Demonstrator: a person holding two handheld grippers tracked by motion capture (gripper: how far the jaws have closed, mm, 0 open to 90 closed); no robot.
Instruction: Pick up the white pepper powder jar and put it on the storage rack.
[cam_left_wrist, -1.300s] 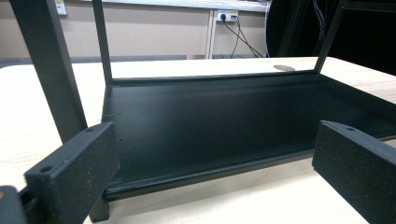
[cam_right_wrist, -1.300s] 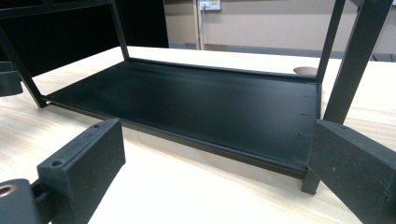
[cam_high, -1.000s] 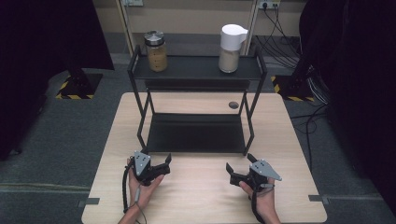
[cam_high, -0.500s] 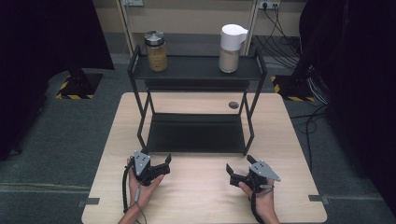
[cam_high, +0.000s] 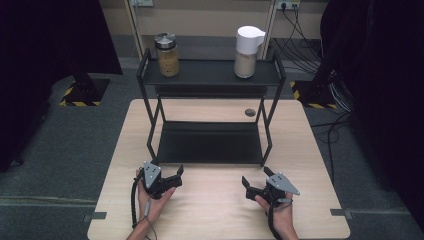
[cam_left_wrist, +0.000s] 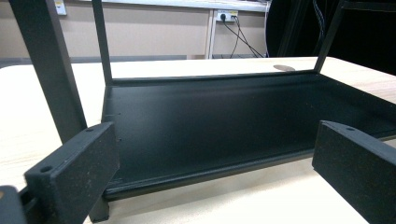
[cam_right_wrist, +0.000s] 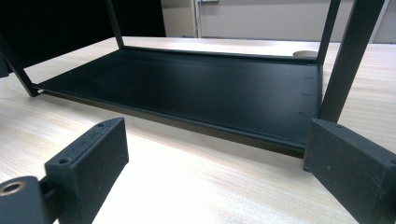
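Note:
A black two-tier metal rack stands on the wooden table. On its top shelf a glass jar with brownish contents sits at the left and a white lidded container at the right. My left gripper rests on the table just in front of the rack's front left leg, open and empty. My right gripper lies near the front right leg, open and empty too. The lower shelf is bare; from the right gripper view the same lower shelf stretches away past wide-apart jaws.
A round grey grommet sits in the table behind the rack. Black curtains hang at both sides. Cables and yellow-black taped stand bases lie on the grey floor beyond the table.

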